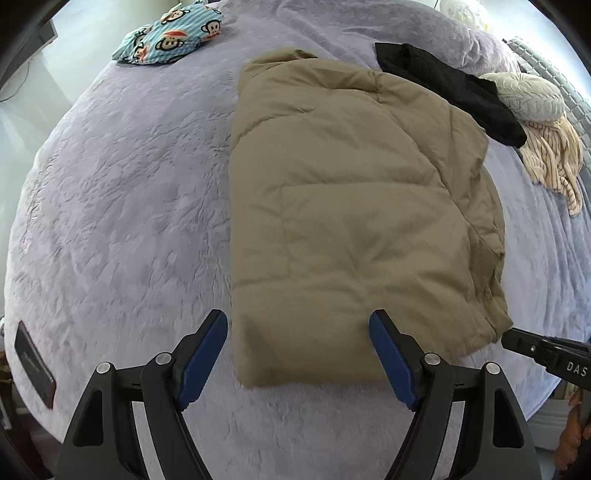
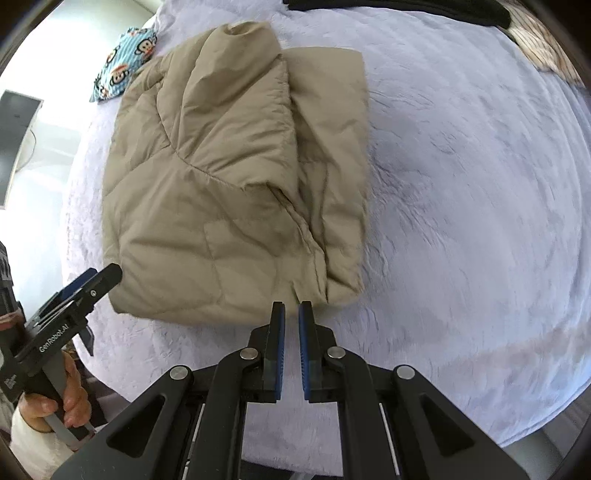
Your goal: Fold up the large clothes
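Blue-padded and spread wide, the jaws of your left gripper (image 1: 297, 354) hovered just above the near hem of the khaki puffer jacket (image 1: 351, 221), straddling its near left corner and clamping nothing. Your right gripper (image 2: 291, 347) was held low over the lavender plush bed cover (image 2: 461, 203), its jaws drawn to a narrow slit with no cloth between them, the tips just short of the jacket's near right corner.

From the left wrist camera, you saw the jacket as a smooth folded rectangle lying flat in the middle of the bed, with the right gripper's black tip at its near right corner. Your right wrist camera showed what that one hid: a sleeve (image 2: 236, 110) folded over the top of the jacket, layered edges stacked along its right side, and your own left hand (image 2: 70, 398) wrapped around the left gripper's handle at the jacket's near left corner.

Only the left view took in a dark flat device (image 1: 35, 363) lying at the bed's near left edge. Farther back on its right it showed a black garment (image 1: 454, 92) just beyond the jacket, beside a pale round cushion (image 1: 528, 96) and a striped peach cloth (image 1: 554, 155). Both views caught the blue monkey-print fabric (image 1: 170, 35) at the far left.
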A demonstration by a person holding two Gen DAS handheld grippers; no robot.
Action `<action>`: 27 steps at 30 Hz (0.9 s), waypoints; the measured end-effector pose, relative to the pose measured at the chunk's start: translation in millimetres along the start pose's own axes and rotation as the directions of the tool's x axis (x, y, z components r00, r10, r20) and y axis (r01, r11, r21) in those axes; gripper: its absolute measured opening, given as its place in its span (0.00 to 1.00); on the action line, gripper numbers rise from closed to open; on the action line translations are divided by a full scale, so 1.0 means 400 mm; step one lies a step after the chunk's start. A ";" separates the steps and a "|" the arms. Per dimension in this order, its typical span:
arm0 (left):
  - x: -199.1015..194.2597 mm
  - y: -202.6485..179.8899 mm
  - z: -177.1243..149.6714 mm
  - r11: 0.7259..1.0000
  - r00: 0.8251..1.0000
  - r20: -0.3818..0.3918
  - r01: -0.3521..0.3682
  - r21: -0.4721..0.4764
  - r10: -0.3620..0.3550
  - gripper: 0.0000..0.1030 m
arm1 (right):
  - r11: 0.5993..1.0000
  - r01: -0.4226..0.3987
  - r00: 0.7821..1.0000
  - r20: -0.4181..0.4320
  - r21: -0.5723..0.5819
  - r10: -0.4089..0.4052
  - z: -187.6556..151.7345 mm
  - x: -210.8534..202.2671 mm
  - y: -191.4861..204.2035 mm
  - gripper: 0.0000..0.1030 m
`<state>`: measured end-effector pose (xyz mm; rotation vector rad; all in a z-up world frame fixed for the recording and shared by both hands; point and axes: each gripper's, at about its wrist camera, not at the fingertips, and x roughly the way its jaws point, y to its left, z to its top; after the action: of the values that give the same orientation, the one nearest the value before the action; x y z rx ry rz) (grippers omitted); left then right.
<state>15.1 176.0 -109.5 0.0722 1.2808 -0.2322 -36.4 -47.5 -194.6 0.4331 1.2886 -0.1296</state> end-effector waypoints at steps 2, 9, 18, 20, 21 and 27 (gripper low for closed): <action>-0.025 -0.015 -0.017 1.000 1.000 0.009 -0.010 -0.006 0.010 0.78 | 1.000 -0.013 1.000 0.008 -0.009 0.013 -0.023 -0.022 -0.002 0.08; -0.135 -0.049 -0.078 0.998 0.998 0.047 -0.030 -0.055 0.033 0.78 | 0.998 -0.031 0.998 0.053 -0.055 0.034 -0.064 -0.118 -0.019 0.08; -0.256 -0.053 -0.139 0.995 0.993 0.100 -0.048 -0.089 0.057 1.00 | 0.993 -0.052 0.994 0.090 -0.104 0.062 -0.105 -0.209 -0.010 0.08; -0.277 -0.048 -0.134 0.994 0.989 0.126 -0.063 -0.092 0.075 1.00 | 0.992 -0.053 0.992 0.107 -0.116 0.066 -0.104 -0.222 0.003 0.08; -0.288 -0.044 -0.130 0.994 0.988 0.135 -0.067 -0.089 0.079 1.00 | 0.991 -0.049 0.991 0.117 -0.124 0.064 -0.101 -0.228 0.013 0.08; -0.355 0.002 -0.088 0.991 0.975 0.189 -0.105 -0.082 0.119 1.00 | 0.989 -0.005 0.982 0.184 -0.145 0.032 -0.067 -0.268 0.082 0.09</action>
<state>-55.8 202.1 16.0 0.0596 1.0866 -0.0934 -80.0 -22.8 -90.7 0.3019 1.1016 -0.0588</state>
